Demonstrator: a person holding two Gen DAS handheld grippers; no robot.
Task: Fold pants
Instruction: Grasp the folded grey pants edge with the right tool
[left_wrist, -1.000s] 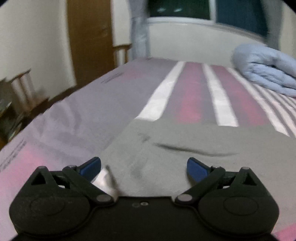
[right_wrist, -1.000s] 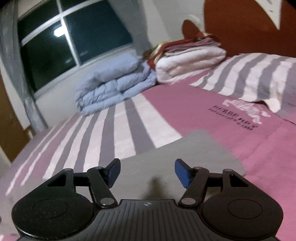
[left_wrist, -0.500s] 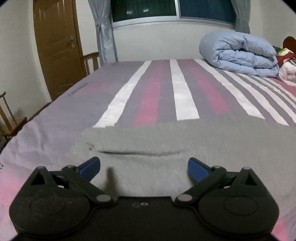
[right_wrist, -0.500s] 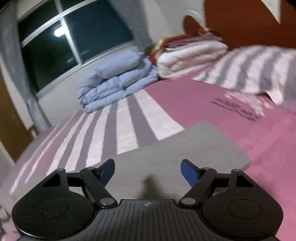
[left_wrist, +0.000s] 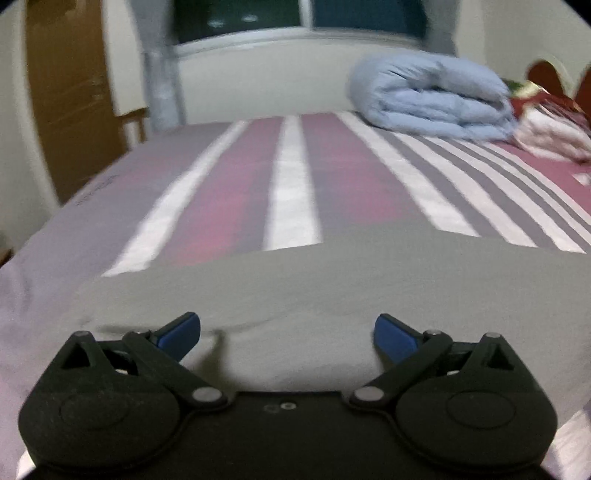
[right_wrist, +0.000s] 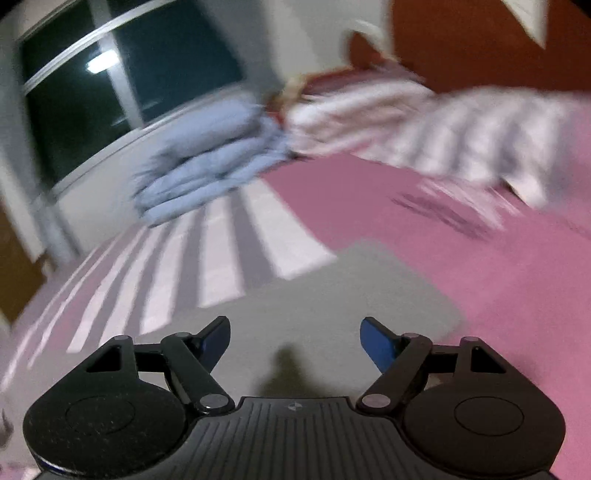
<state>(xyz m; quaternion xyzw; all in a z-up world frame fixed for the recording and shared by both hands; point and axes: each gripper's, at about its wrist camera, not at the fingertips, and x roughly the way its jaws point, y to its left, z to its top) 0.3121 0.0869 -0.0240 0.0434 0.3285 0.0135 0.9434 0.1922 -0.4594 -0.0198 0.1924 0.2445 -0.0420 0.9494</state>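
Grey pants (left_wrist: 332, 295) lie flat on the striped bed cover (left_wrist: 291, 192), near the bed's front edge. In the left wrist view the long axis runs left-right across the frame: one rounded end sits at lower left, and the cloth goes out of frame at right. A shallow crease sits just ahead of the left gripper (left_wrist: 287, 332). In the right wrist view the pants (right_wrist: 332, 314) end in a squared corner at right, on the pink part of the bed cover (right_wrist: 480, 277). Can't tell waist from hem; both views are blurred.

Left gripper: jaws wide, over the pants, nothing pinched. Right gripper (right_wrist: 295, 338): jaws wide, over the pants, nothing between the pads.

A folded blue duvet (left_wrist: 428, 96) and a stack of blankets (left_wrist: 554, 129) sit at the far side of the bed, well apart from the pants.
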